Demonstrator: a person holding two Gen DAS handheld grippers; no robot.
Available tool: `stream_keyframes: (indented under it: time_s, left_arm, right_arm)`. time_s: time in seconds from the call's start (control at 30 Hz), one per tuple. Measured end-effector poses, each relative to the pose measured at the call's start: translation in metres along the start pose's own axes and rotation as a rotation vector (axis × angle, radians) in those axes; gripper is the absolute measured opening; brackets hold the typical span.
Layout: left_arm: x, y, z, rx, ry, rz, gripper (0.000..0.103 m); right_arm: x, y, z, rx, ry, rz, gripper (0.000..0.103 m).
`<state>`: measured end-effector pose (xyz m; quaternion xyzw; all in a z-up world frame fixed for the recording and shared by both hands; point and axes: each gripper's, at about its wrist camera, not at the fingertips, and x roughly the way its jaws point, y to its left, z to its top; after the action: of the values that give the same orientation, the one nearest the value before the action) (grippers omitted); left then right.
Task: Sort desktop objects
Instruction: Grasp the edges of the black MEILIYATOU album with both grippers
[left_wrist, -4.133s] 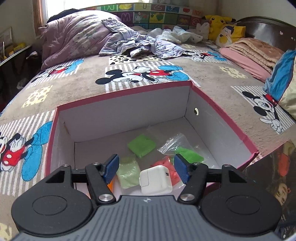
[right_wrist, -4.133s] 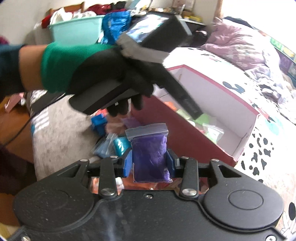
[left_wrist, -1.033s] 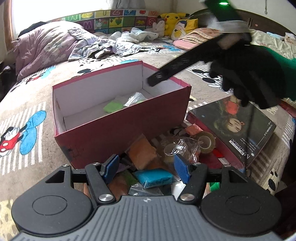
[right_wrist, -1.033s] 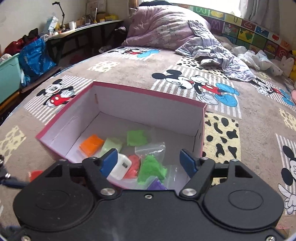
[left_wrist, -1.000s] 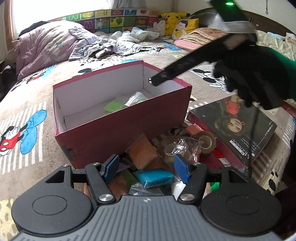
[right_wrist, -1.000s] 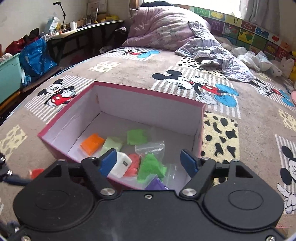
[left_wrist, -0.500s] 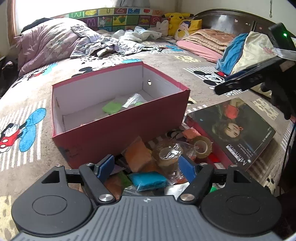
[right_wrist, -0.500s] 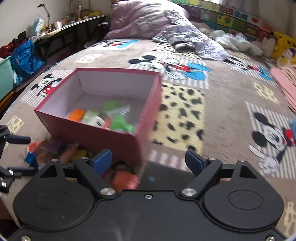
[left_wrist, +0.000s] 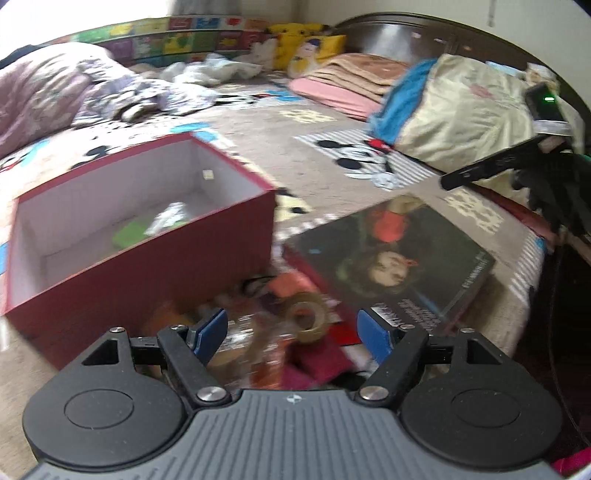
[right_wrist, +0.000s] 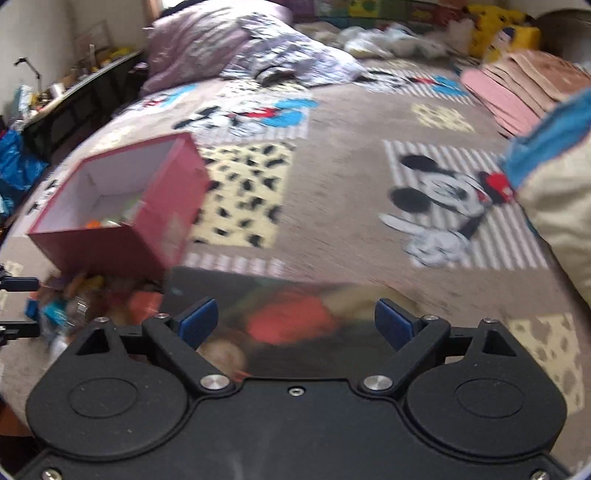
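Observation:
A red box (left_wrist: 147, 273) with a white inside stands on the bed and holds small coloured bags; it also shows in the right wrist view (right_wrist: 110, 243). My left gripper (left_wrist: 291, 332) is open and empty, above a blurred pile of small bags and a tape roll (left_wrist: 306, 321) in front of the box. My right gripper (right_wrist: 295, 321) is open and empty, over a dark book (right_wrist: 288, 295). The book (left_wrist: 391, 266) lies right of the box. The pile (right_wrist: 74, 295) shows blurred at the left in the right wrist view.
The right gripper's side and gloved hand (left_wrist: 554, 184) reach in at the far right of the left wrist view. A Mickey Mouse blanket (right_wrist: 351, 184) covers the bed. Pillows (left_wrist: 461, 110) and folded bedding lie at the back right.
The right gripper let go of the purple bag in the box, then swung right to above the book. The left gripper swung right along the pile. Both views are blurred by motion.

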<state>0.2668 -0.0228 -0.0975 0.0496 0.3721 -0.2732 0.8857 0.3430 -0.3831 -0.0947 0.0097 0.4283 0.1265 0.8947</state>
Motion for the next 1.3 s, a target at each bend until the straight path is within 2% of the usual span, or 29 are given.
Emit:
stream_keyframes:
  time_s: [0.13,0.3,0.6,0.9,1.03,1.1,1.3]
  left_arm:
    - [0.017,-0.024,0.0,0.054,0.002,-0.092,0.077]
    - [0.041,-0.049,-0.002,0.091,0.036,-0.155,0.077]
    - [0.077,-0.062,-0.008,0.055,0.152,-0.163,0.077]
    - [0.102,-0.065,-0.011,0.012,0.21,-0.179,0.077]
    - [0.114,-0.062,-0.012,-0.027,0.231,-0.193,0.077]
    - [0.119,-0.061,-0.011,-0.05,0.236,-0.198,0.081]
    - [0.121,-0.062,-0.004,-0.032,0.236,-0.191,0.082]
  right_arm:
    - [0.01,-0.028,-0.015,0.018,0.044,0.022,0.092]
    - [0.021,-0.044,-0.031,-0.019,0.096,0.065,0.092]
    - [0.035,-0.079,-0.053,0.097,0.137,0.142,0.092]
    - [0.047,-0.101,-0.069,0.212,0.184,0.185,0.092]
    - [0.053,-0.1,-0.075,0.204,0.214,0.195,0.092]
    - [0.055,-0.098,-0.077,0.193,0.226,0.202,0.092]
    - [0.058,-0.085,-0.078,0.118,0.248,0.199,0.095]
